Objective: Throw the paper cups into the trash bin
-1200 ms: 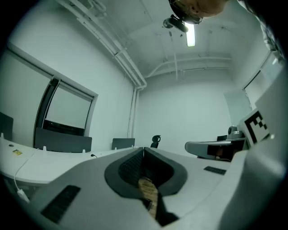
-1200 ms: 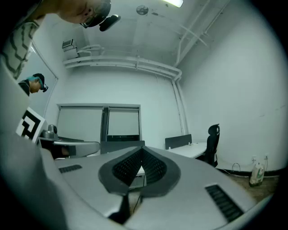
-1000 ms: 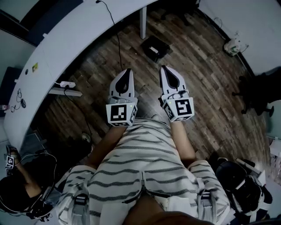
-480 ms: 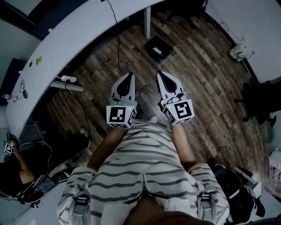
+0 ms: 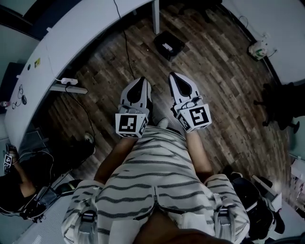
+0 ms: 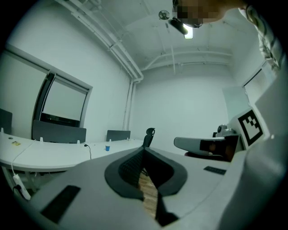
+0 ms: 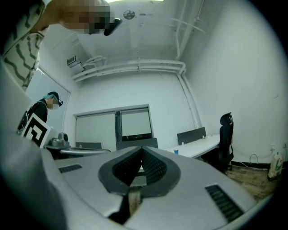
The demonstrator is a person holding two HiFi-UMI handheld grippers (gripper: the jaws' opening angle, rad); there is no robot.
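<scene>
In the head view my left gripper [image 5: 139, 82] and right gripper [image 5: 172, 76] are held side by side in front of a striped shirt, over the wooden floor. Both are shut, with nothing between their jaws. A black bin [image 5: 167, 45] stands on the floor beyond them, near a white table leg [image 5: 155, 14]. In the left gripper view the left gripper [image 6: 144, 150] points level at a small blue cup-like thing [image 6: 107, 147] far off on the long white desk [image 6: 54, 155]. The right gripper [image 7: 141, 150] sees that blue thing [image 7: 176, 152] on a desk too.
The curved white desk [image 5: 71, 43] runs along the upper left, with a power strip [image 5: 69, 89] and a cable on the floor below it. Black office chairs [image 5: 281, 102] stand at the right. Another person [image 5: 14, 190] sits at the lower left.
Both grippers stay shut and have drifted slightly over the floor. The bin and desk now sit a little higher in the head view.
</scene>
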